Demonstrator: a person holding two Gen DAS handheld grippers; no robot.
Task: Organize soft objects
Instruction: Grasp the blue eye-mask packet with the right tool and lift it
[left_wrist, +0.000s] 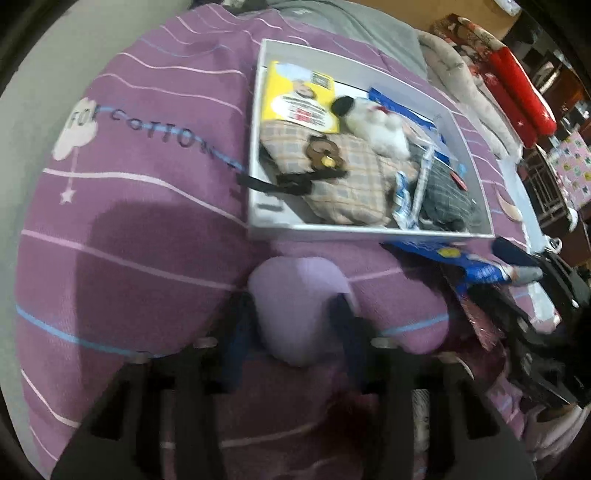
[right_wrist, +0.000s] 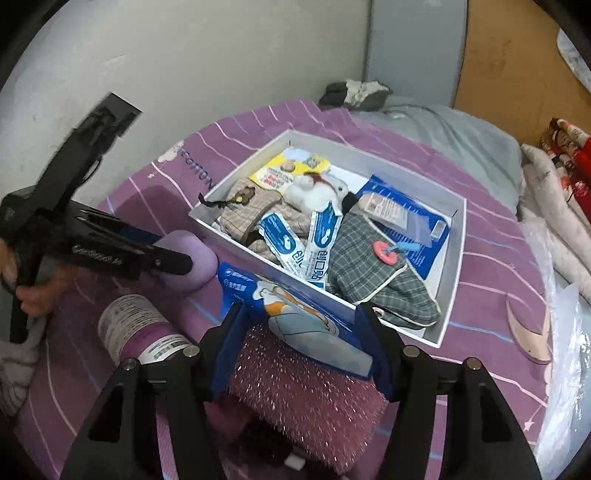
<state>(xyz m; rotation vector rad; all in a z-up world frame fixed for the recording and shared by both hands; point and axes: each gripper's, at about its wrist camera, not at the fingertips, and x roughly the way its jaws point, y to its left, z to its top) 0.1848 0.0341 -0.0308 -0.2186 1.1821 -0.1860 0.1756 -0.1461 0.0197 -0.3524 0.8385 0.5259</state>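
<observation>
The lilac plush (left_wrist: 295, 314) is sitting squeezed between the left gripper's (left_wrist: 295, 325) fingers, just in front of the white box (left_wrist: 369, 233) on the bed. Beside that box, the right gripper (right_wrist: 301, 343) is clamping a blue packet (right_wrist: 295, 314) over a pink sponge (right_wrist: 306, 391).

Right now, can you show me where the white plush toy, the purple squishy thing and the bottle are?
Plush toy (right_wrist: 308, 194), right wrist view, its white fluffy body.
Purple squishy (left_wrist: 295, 306), left wrist view, middle of its front.
Bottle (right_wrist: 138, 328), right wrist view, on its label.
</observation>
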